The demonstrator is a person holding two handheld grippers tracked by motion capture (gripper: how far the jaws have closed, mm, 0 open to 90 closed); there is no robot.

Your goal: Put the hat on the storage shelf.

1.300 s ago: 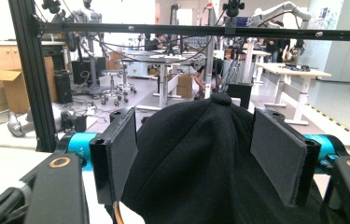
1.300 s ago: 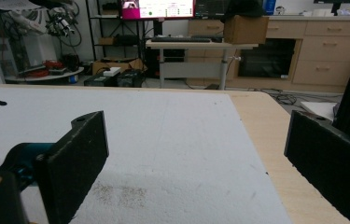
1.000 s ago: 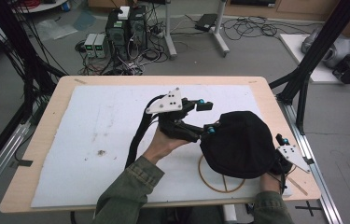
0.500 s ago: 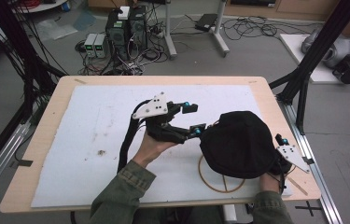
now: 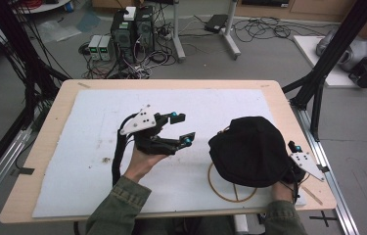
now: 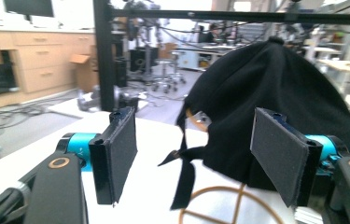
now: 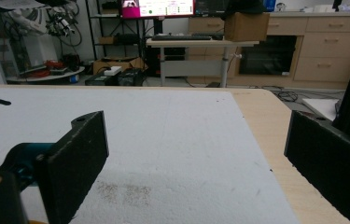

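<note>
A black fabric hat [image 5: 252, 152] sits draped over a wooden stand with a ring base [image 5: 218, 188] at the table's right front. In the left gripper view the hat [image 6: 266, 88] rises ahead, a black strap [image 6: 184, 175] hanging over the ring base [image 6: 210, 198]. My left gripper [image 5: 185, 129] hovers just left of the hat, apart from it, open and holding nothing [image 6: 192, 116]. My right gripper is mostly hidden behind the hat; its grey plate [image 5: 307, 164] pokes out at the right. Its own view shows the right gripper [image 7: 195, 119] wide open over bare mat.
A white foam mat [image 5: 98, 112] covers the wooden table [image 5: 54, 117]; a small dark smudge [image 5: 106, 159] lies near the left hand. Black frame posts [image 5: 328, 63] stand at the table's right and left. Computers and cables [image 5: 132, 34] sit on the floor beyond the far edge.
My left gripper has drawn back leftward and slightly down, from right at the hat's side to a gap away. The hat and the right hand have stayed put.
</note>
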